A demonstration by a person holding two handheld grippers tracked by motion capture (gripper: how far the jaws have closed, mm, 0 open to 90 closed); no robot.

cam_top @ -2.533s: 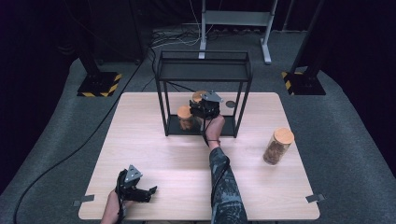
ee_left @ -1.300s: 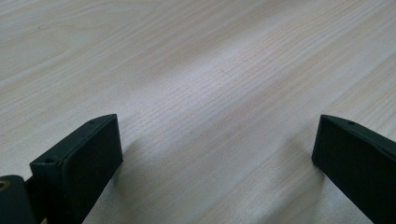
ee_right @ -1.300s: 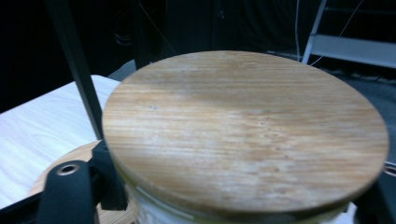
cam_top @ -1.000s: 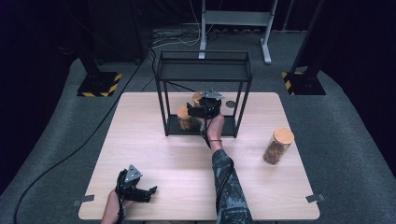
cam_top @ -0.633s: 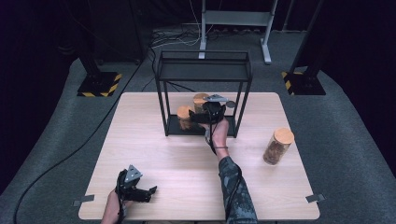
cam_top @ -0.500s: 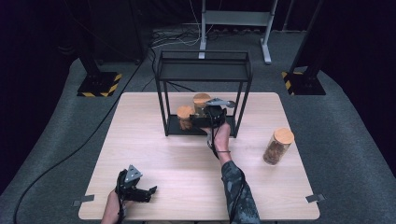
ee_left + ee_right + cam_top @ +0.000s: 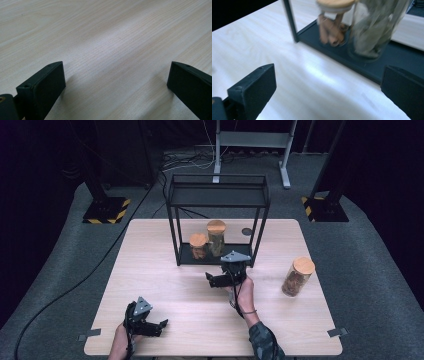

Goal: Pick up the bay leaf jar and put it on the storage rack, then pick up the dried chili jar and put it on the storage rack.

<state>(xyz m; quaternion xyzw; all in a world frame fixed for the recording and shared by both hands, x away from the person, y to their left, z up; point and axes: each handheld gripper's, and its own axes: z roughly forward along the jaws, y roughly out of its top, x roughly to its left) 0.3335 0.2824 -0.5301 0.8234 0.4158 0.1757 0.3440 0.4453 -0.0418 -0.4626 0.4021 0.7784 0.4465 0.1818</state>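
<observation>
A dark room is surrounding the pale wooden table [image 7: 165, 270], where a black metal rack [image 7: 218, 200] is standing at the far side, and I am working from its front edge. On the rack's lower shelf the tall jar [image 7: 216, 238] and the short jar [image 7: 198, 246] are sitting just beside each other, while a third jar [image 7: 297, 276] is waiting well apart near the table's right side. My right gripper [image 7: 216, 280] is hanging just in front of the shelf with its jaws spread wide and nothing between them; they have just been opening. My left gripper [image 7: 156, 326] is lying near the front edge of the table, jaws apart and empty too. In the right gripper view the two shelved jars are looming close, so I am judging the main risk to be a careless swing: a jaw clipping the tall jar could topple it into its short neighbour. Fetching the third jar, I could also catch the rack's front post, or pinch the glass off-centre so it slips.
</observation>
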